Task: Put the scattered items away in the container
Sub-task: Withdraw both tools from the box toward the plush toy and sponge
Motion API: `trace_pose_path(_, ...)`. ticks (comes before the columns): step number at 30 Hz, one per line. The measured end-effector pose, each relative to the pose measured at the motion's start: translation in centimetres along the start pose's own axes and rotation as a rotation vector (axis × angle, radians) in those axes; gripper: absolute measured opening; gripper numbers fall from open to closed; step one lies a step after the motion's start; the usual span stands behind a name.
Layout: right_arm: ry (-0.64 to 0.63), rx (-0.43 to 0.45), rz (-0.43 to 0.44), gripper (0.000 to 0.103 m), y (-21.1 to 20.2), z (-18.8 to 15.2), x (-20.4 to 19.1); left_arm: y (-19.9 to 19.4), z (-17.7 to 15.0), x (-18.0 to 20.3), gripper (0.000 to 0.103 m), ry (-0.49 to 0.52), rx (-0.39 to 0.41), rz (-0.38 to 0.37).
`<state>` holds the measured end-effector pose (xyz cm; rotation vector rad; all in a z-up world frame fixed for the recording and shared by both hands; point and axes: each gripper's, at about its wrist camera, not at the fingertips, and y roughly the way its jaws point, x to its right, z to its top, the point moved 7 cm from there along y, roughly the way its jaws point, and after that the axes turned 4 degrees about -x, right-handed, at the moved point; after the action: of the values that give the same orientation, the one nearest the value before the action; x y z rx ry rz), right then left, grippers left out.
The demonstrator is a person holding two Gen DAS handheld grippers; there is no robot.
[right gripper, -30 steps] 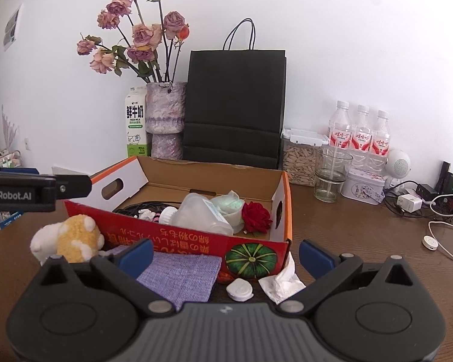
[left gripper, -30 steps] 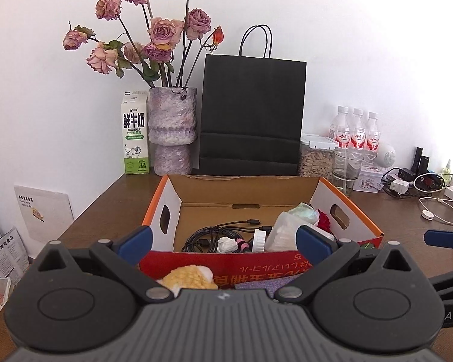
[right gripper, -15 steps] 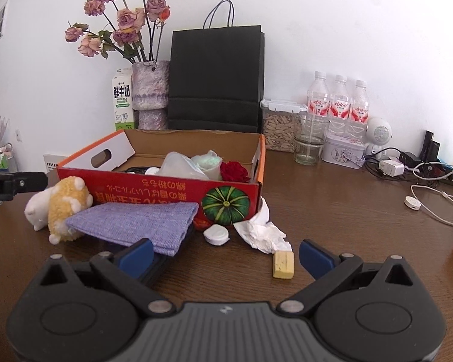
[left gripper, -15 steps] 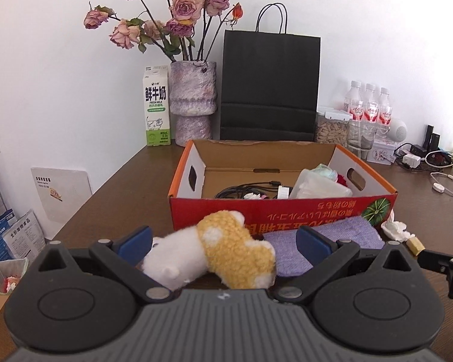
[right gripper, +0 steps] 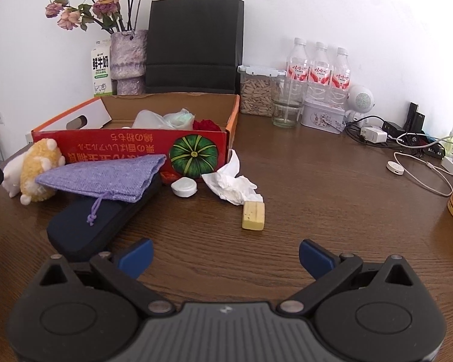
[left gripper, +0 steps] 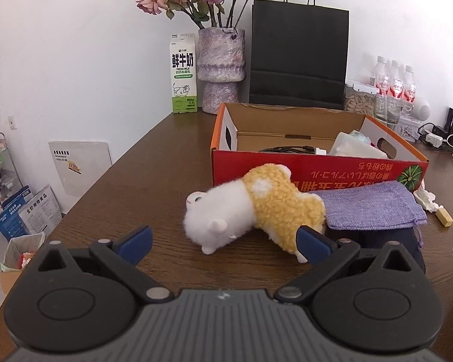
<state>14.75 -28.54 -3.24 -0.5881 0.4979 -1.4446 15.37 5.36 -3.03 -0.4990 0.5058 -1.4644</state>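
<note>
Ahead, bare counter (right gripper: pixel 317 181) lies right of my box (right gripper: pixel 142 147). Both tools, left tool (left gripper: pixel 223 242) and right tool (right gripper: pixel 225 255), hover level, spread apart, empty.

Upper centre: a black paper bag (right gripper: pixel 193 42) against the wall, with a vase of dried roses (right gripper: pixel 126 57) and a milk carton (right gripper: pixel 101 72) left of it; three water bottles (right gripper: pixel 320 66) at right.
</note>
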Motion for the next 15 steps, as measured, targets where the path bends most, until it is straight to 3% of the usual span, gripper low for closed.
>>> trace_pose_path(5,0.004,-0.020,-0.008,0.103,0.6,-0.2,0.2,1.2,-0.5,0.4,0.103,0.042,-0.031,0.000)
trace_pose_path(15,0.002,-0.039,-0.038,0.103,1.8,0.4,0.7,5.8,0.1,-1.6,0.103,0.137,-0.079,0.072)
